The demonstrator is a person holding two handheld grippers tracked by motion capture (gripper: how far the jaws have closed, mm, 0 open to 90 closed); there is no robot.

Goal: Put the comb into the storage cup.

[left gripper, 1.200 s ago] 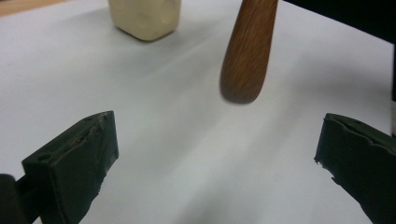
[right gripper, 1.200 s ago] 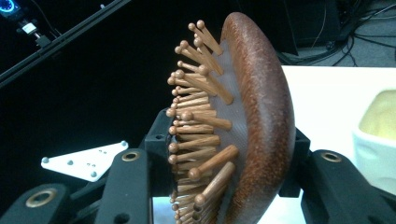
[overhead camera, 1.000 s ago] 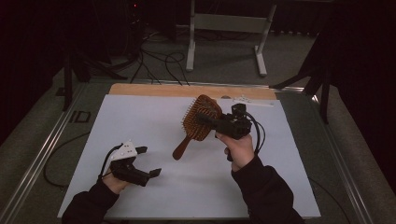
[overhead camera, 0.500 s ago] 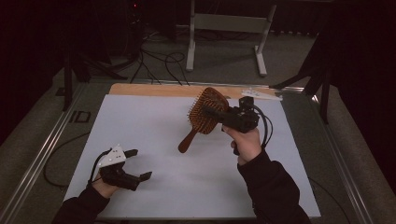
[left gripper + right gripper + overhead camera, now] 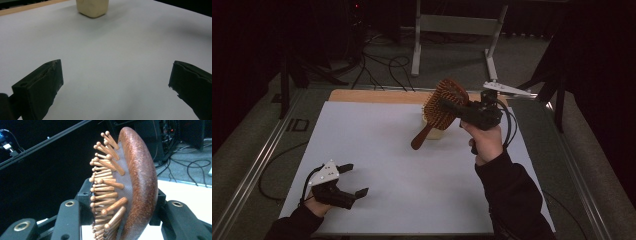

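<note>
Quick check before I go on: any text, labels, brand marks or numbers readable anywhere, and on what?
"ID": dark letters on the grey floor strip left of the table; this reading is tentative.
No readable marks on the hairbrush, the cream container, the left gripper or the right gripper.

Wooden paddle hairbrush (image 5: 443, 107) aloft, handle down, above cream cup (image 5: 92, 8).

The right tongs (image 5: 451, 106), clamped on the brush (image 5: 443, 104), have carried it up and toward the bench's far right, baring a cream block (image 5: 435, 131) beneath. The left tongs (image 5: 353, 179), jaws apart, have drawn back toward the near left corner.
</note>
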